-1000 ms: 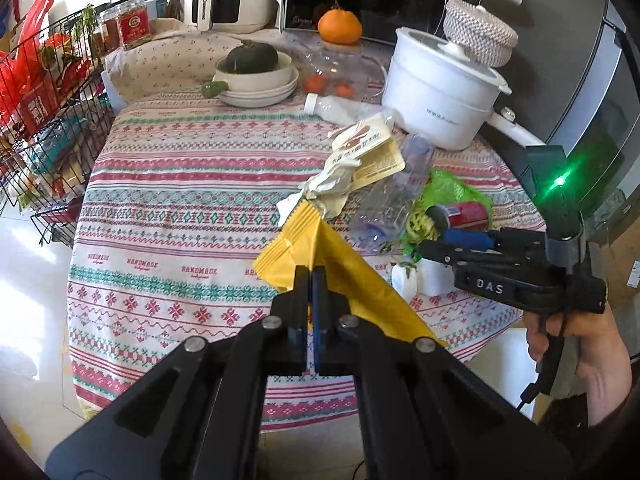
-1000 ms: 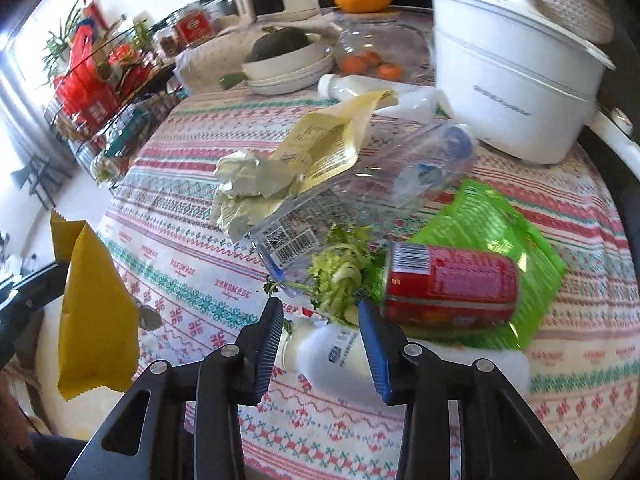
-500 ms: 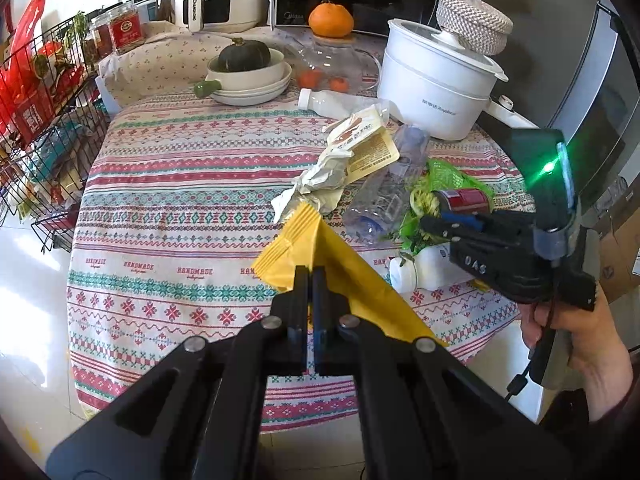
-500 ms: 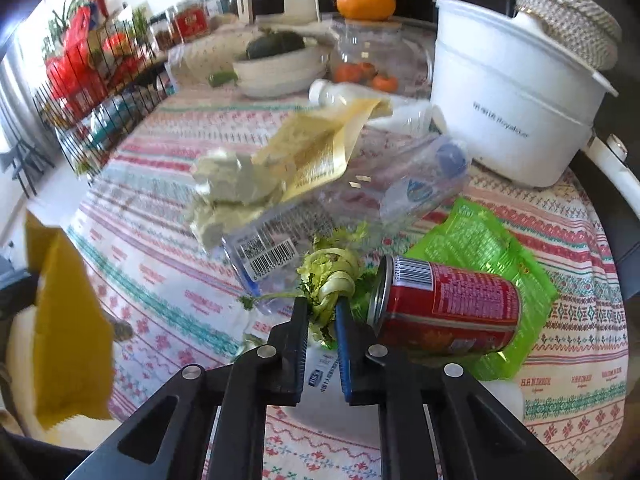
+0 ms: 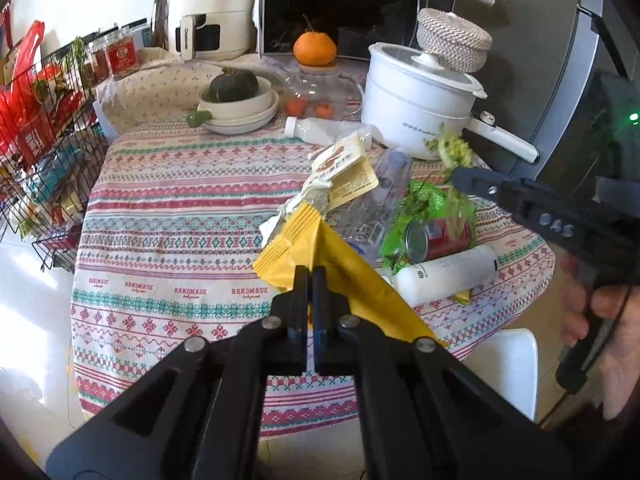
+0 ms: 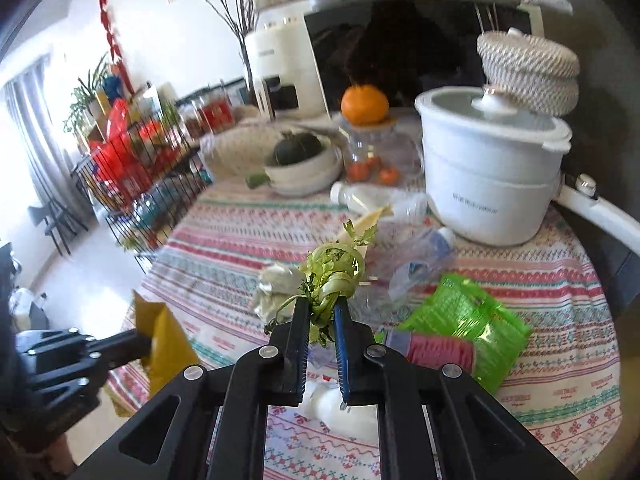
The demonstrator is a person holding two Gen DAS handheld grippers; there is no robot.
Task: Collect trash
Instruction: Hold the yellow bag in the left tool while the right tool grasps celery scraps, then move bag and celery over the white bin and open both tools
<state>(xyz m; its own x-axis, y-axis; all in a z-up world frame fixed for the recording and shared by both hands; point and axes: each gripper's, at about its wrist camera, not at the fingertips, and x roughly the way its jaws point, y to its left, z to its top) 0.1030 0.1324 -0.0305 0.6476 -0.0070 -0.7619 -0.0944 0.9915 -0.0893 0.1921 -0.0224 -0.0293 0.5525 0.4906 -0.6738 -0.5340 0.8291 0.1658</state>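
Note:
My left gripper (image 5: pixel 310 276) is shut on a yellow bag (image 5: pixel 320 256), held upright at the table's near edge; the bag also shows in the right wrist view (image 6: pixel 164 340). My right gripper (image 6: pixel 322 312) is shut on a bunch of green vegetable scraps (image 6: pixel 334 276) and holds it above the table; the scraps also show in the left wrist view (image 5: pixel 450 148). On the cloth lie a red can (image 5: pixel 438 238), a green wrapper (image 6: pixel 468 316), a white bottle (image 5: pixel 444 276), a clear crushed bottle (image 5: pixel 376 204), a crumpled tissue (image 6: pixel 276 284) and a beige packet (image 5: pixel 344 172).
A white pot (image 5: pixel 420 96) stands at the back right with a woven basket (image 5: pixel 454 40) behind it. A bowl with a squash (image 5: pixel 236 96), a glass jar with an orange (image 5: pixel 314 48) on top and another white bottle (image 5: pixel 316 128) stand at the back. A wire rack (image 5: pixel 36 140) is left.
My right gripper closed on the vegetable scraps beside the can and lifted them up off the table. My left gripper kept hold of the yellow bag.

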